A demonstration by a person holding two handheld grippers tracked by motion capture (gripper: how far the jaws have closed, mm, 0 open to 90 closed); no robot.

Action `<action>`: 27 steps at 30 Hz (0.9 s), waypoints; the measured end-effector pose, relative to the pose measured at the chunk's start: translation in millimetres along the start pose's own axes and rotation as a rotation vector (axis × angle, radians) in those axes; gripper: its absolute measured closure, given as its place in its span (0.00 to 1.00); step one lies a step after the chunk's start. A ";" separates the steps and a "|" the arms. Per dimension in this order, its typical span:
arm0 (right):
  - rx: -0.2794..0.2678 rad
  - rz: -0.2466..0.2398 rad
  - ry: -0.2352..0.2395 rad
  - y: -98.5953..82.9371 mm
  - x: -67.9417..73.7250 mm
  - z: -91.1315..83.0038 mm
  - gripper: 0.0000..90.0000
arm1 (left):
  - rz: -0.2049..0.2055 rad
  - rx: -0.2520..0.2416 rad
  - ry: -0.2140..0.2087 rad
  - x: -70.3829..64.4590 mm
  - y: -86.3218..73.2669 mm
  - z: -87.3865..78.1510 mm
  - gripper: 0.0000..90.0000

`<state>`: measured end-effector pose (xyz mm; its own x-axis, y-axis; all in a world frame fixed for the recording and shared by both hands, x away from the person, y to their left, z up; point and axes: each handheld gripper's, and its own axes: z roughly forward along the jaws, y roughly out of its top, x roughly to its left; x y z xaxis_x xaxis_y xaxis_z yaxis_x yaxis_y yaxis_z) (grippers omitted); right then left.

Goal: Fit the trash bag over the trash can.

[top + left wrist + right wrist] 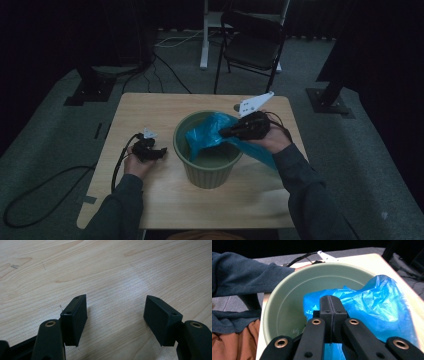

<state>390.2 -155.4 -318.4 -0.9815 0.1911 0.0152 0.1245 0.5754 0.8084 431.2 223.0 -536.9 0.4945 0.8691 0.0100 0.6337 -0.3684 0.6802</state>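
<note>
A: Where is the blue plastic bag (215, 131) right now?

B: Draped over the right rim of the green bucket (207, 172), part hanging inside, part trailing down the outside on the right. The bucket stands near the middle of the tabletop (150, 107).

A: And the right claw (223, 133)?

B: Its jaws are pressed together. In the right gripper view (331, 305) they sit against crumpled blue film and seem to pinch a fold of it, just over the bucket's inner wall (287, 307). The left claw (161, 152) rests low to the left of the bucket, jaws spread, holding nothing (its own view (115, 315) looks down at bare wood between the pads).

A: How will the bag handle?

B: I'd judge it very light, limp and slippery: thin film that crumples, slides between the pads and could tear if pulled hard against the rim. Best taken at its edge, a bunched fold rather than a single layer. The bucket looks stiff and stable, though light enough to shift if the bag drags on it.

A: Anything in the way?

B: Little. The free claw is near enough to steady the bucket or catch the bag's opposite edge. The left claw's cable (119, 162) trails off the near-left side, away from the work. A folding chair (252, 42) stands on the floor beyond the far edge, well apart.
</note>
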 end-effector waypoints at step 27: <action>-0.050 0.157 -0.194 -86.9 1.9 -53.7 0.58 | 0.003 0.003 -0.002 -0.7 0.6 0.2 0.39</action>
<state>369.7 -247.8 -357.0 -0.9037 0.4268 0.0330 0.2606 0.4874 0.8334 431.3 222.1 -536.7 0.4973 0.8675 0.0108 0.6339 -0.3719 0.6781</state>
